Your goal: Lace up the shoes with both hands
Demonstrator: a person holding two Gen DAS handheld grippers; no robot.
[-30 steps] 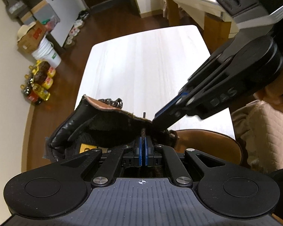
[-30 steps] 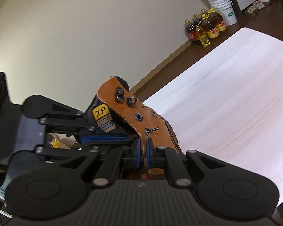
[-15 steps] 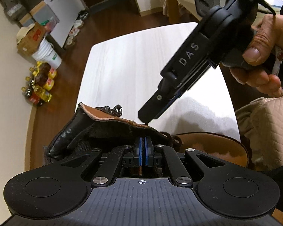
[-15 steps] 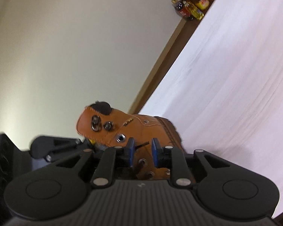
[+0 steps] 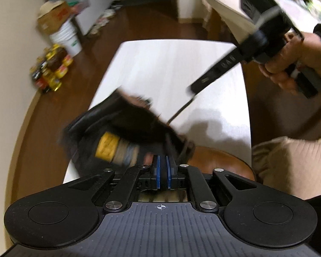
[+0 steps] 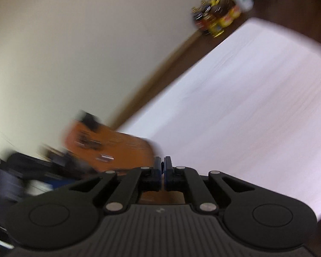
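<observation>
Raised since before, right gripper (image 5: 191,90) pulls lace (image 5: 179,111) above boot (image 5: 126,124).

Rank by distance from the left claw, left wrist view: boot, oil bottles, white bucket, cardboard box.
From the left claw, nearest first:
1. Boot: right in front of the fingertips, on the near end of the table.
2. Oil bottles: on the floor, far left by the wall.
3. White bucket: behind the bottles.
4. Cardboard box: on top of the bucket, farthest.

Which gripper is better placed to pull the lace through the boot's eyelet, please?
Right: the right gripper holds the lace taut, raised above the boot; the left gripper sits low beside the boot.
</observation>
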